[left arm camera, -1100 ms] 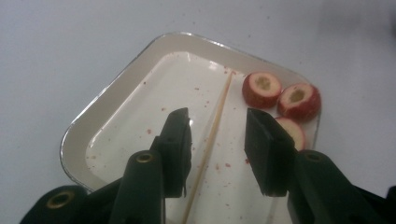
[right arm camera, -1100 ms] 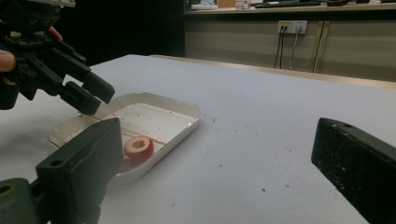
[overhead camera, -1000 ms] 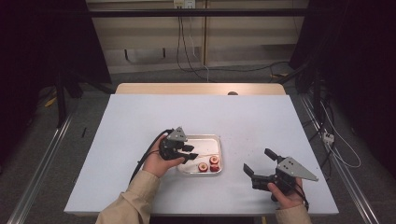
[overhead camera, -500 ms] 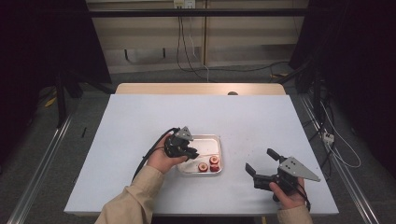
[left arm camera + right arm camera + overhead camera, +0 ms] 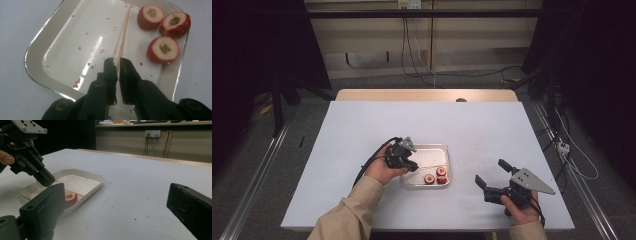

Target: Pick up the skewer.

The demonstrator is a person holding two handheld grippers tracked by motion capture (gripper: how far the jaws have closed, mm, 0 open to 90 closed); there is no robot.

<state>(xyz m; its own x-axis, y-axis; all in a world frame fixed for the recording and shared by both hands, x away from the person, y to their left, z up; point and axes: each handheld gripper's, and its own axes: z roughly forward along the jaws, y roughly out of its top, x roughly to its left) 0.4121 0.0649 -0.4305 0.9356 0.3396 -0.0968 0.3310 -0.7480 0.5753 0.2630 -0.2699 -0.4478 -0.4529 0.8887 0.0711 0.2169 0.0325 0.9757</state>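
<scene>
Two hand-held grippers work at a pale grey table (image 5: 362, 130), seen from above the person's side. Nearest the camera, at the front right, the right gripper (image 5: 493, 176) rests low over the bare tabletop in the person's right hand, well apart from everything else. Its two black jaws stand wide apart with nothing between them, which the right gripper view confirms.

A little farther in, left of centre, the left gripper (image 5: 117, 62) is held in the left hand, a tan sleeve (image 5: 347, 212) reaching in from the bottom edge. It points down into a shallow white metal tray (image 5: 33, 50). Its jaws have just been closing and now sit nearly together, pinching the near end of a thin wooden skewer (image 5: 123, 35). The skewer lies along the tray floor, running away from the jaws toward the tray's far edge.

Beyond the jaw tips, in the tray's far right corner, sit three cored pieces of red fruit (image 5: 163, 49), cut faces up, each pale inside with a hollow centre. They cluster close together just beside the skewer's far half, not touching it. Small red flecks dot the tray floor.

Farthest off, past the table, cables (image 5: 412, 45) hang down a beige wall.
</scene>
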